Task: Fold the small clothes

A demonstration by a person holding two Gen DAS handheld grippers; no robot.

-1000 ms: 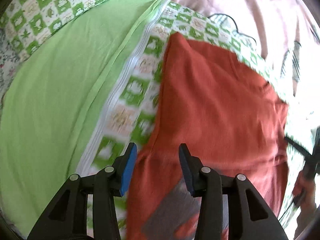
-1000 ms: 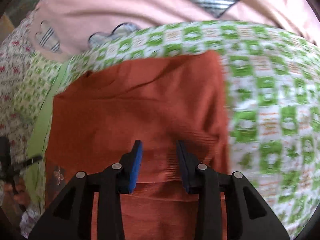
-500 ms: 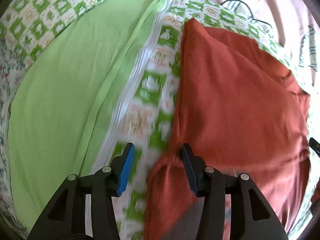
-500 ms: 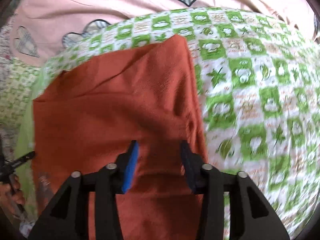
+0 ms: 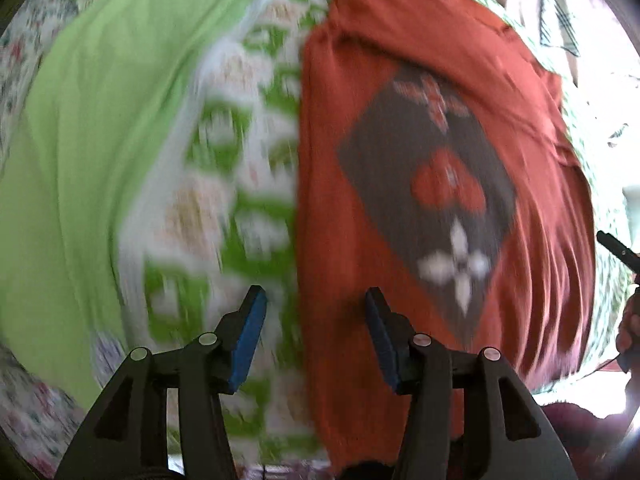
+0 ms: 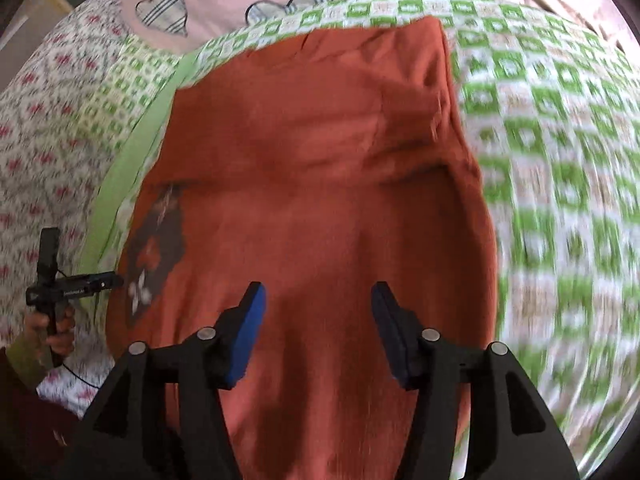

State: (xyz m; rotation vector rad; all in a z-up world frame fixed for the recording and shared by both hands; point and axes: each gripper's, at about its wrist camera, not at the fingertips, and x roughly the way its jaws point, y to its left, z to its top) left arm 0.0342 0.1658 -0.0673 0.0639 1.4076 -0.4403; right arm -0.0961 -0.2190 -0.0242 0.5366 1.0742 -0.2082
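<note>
A small rust-orange garment (image 5: 400,60) with a grey diamond print (image 5: 432,184) lies spread on a green-and-white checked bed cover (image 5: 224,168). My left gripper (image 5: 316,300) is open and empty, hovering over the garment's left edge. In the right wrist view the same garment (image 6: 320,160) fills the middle, its print (image 6: 156,256) at the left edge. My right gripper (image 6: 316,294) is open and empty above the garment's near part. The other gripper (image 6: 68,284) shows at the far left, held in a hand.
A plain lime-green band (image 5: 88,128) of the cover lies left of the checks. A pink cloth with checked heart patches (image 6: 164,8) lies behind the garment. A floral sheet (image 6: 48,128) borders the left side.
Both grippers have pulled back and up from the garment, and their jaws stand wider apart. The garment's printed front has come into the left wrist view.
</note>
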